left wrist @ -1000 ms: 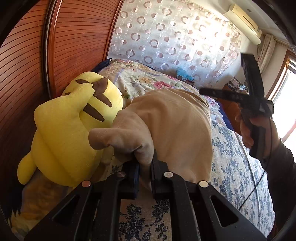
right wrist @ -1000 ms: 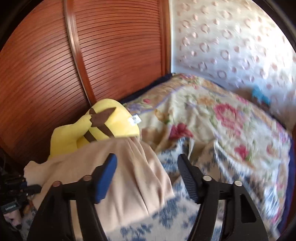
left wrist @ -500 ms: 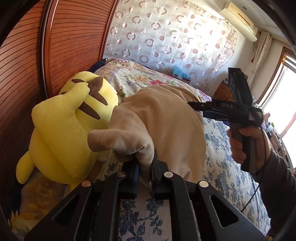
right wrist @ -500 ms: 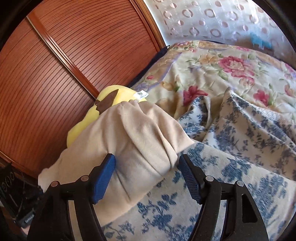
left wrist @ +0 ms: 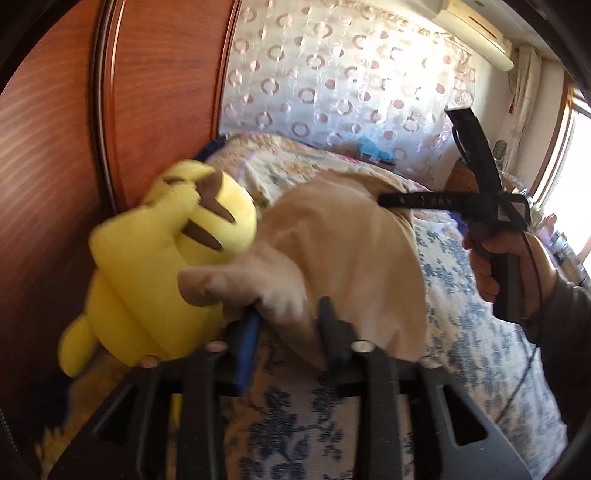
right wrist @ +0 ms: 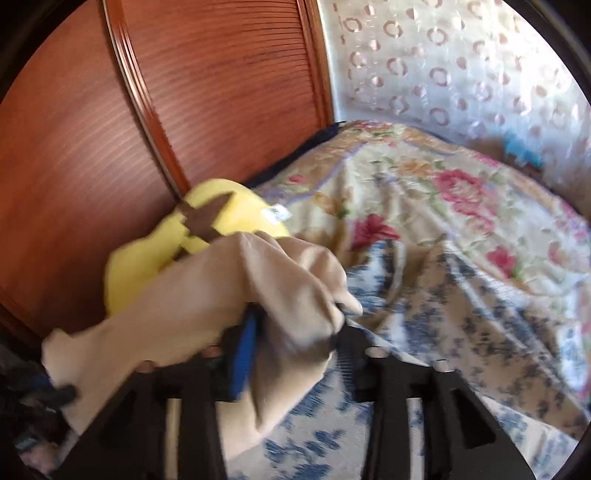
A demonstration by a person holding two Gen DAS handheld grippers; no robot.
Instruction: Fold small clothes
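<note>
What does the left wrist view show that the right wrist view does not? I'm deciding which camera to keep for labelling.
Only the left wrist view shows the white air conditioner high on the wall, the bright window, and the person's hand holding the right tongs.

Only the right wrist view shows the small white tag on the toy and the big red flowers on the quilt.

Both show the beige cloth garment, the yellow plush toy, the red-brown slatted wooden panel, the ring-patterned curtain and the blue-flowered bed cover.
</note>
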